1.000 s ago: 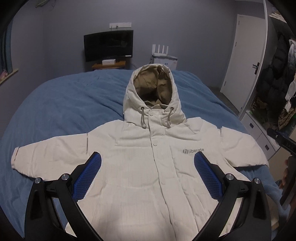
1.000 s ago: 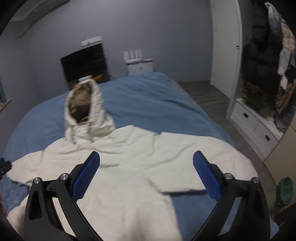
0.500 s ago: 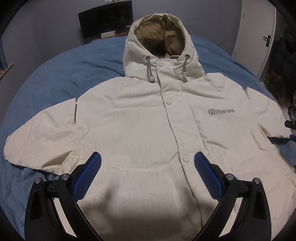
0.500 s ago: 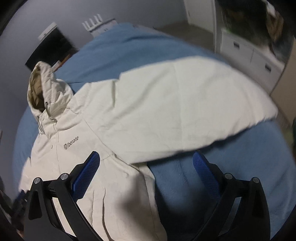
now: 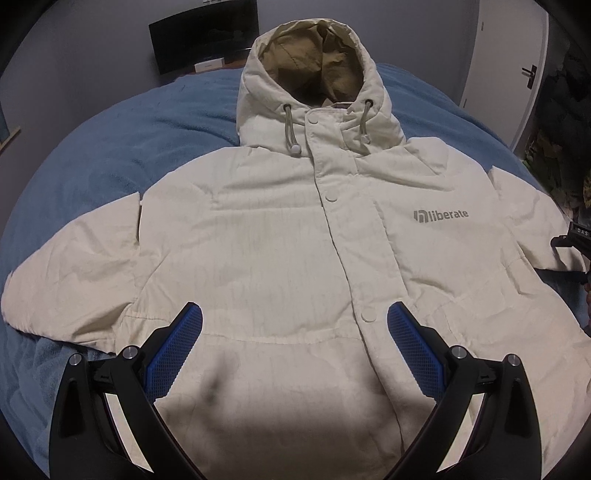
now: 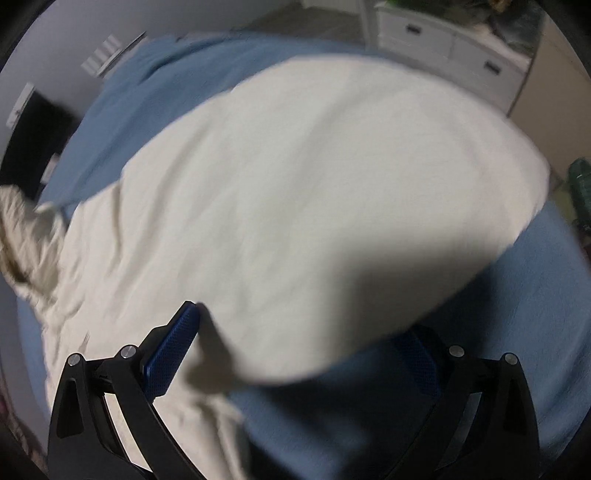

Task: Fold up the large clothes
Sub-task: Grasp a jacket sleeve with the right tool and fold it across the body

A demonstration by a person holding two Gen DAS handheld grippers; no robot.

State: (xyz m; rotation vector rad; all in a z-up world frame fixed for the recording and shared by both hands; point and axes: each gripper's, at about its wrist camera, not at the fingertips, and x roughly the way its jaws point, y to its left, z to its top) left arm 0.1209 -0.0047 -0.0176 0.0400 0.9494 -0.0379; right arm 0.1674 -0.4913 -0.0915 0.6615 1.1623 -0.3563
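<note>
Jacket: a big cream jacket (image 5: 280, 236) is laid flat, front up, on the blue bed cover (image 5: 122, 125). It is snapped shut, and no fold is seen in it yet.
Hood: the hood (image 5: 314, 74) is spread open at the far end, with its tan inside shown.
Sleeves: both sleeves are stretched out to the sides. The sleeve (image 6: 314, 192) on the right is seen very close, but the picture there is blurry.
Left gripper: the left gripper (image 5: 295, 325) is held above the lower front of the jacket. Its blue pads are spread wide, and nothing is held between them.
Right gripper: the right gripper (image 6: 303, 328) is held low at the edge of that sleeve. Its pads are spread wide. One pad is partly hidden by the cloth, so the edge may be sitting between them. No pinch is made yet.
Room: a dark screen (image 5: 203, 33) is seen by the far wall, and white drawers (image 6: 450, 40) stand beside the bed.
What could go wrong: only the top layer of the puffy sleeve might be pinched, so it could slip out when lifted. The bed cover might be grabbed too, because it lies right under the sleeve edge. If the sleeve is pulled crooked, the flat jacket could get bunched up.
</note>
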